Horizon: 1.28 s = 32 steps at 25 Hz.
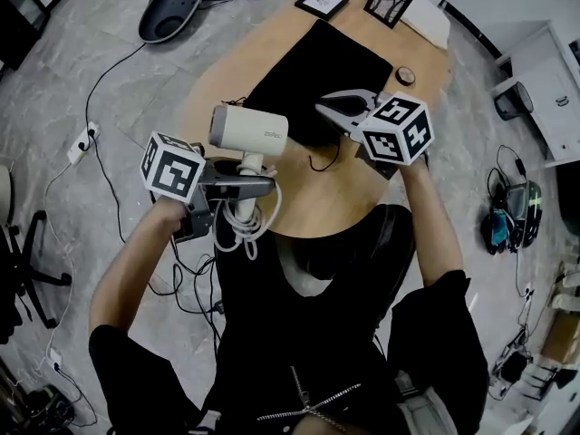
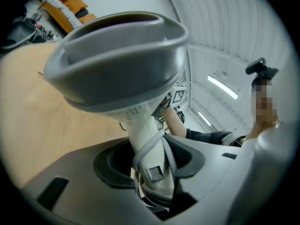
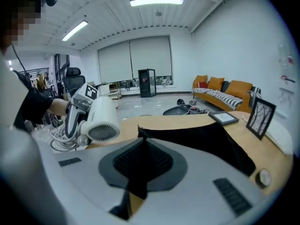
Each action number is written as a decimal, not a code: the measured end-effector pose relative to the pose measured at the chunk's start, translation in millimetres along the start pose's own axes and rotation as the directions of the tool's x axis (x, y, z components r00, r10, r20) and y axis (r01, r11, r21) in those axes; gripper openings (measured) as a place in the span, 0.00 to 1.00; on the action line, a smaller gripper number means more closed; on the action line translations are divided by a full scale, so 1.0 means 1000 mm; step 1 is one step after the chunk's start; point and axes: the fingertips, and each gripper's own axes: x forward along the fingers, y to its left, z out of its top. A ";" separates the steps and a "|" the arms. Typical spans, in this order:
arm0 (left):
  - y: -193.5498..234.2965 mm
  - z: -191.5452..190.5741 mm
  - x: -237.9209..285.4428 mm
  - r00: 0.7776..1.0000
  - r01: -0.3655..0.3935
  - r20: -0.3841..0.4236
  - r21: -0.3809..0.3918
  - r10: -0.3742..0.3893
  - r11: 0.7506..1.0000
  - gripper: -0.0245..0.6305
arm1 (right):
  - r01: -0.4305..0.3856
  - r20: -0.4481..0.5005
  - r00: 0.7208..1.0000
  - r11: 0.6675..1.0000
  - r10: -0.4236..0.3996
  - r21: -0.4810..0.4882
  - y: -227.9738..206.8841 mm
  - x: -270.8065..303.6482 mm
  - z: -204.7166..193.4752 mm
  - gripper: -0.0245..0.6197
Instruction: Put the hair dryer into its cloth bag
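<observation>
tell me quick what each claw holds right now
left claw: closed on the handle of the white plastic hair dryer
right claw: closed on an edge of the black cloth bag

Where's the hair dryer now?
Head view, left of centre: the hair dryer is held by its handle in the left gripper, over the table's near-left edge, just left of the bag.

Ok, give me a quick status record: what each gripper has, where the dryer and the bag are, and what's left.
left gripper: shut on the handle of the hair dryer; cord looped round the handle
right gripper: shut on the near edge of the cloth bag, pinching it up
hair dryer: held in the air, left of the bag's near edge, not inside
cloth bag: black, the rest lying flat on the table
remaining: dryer not yet in the bag
</observation>
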 end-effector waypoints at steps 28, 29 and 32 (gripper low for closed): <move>-0.004 -0.006 0.081 0.947 0.284 -0.024 -0.403 -0.320 0.870 0.33 | -0.115 0.171 0.976 0.987 0.133 -0.112 0.038 -0.030 0.023 0.08; -0.002 -0.004 0.081 0.949 0.282 -0.019 -0.401 -0.316 0.872 0.33 | -0.120 0.171 0.975 0.986 0.139 -0.116 0.040 -0.031 0.023 0.08; 0.003 0.000 0.083 0.954 0.272 -0.012 -0.393 -0.301 0.878 0.33 | -0.143 0.160 0.974 0.982 0.162 -0.127 0.046 -0.035 0.018 0.08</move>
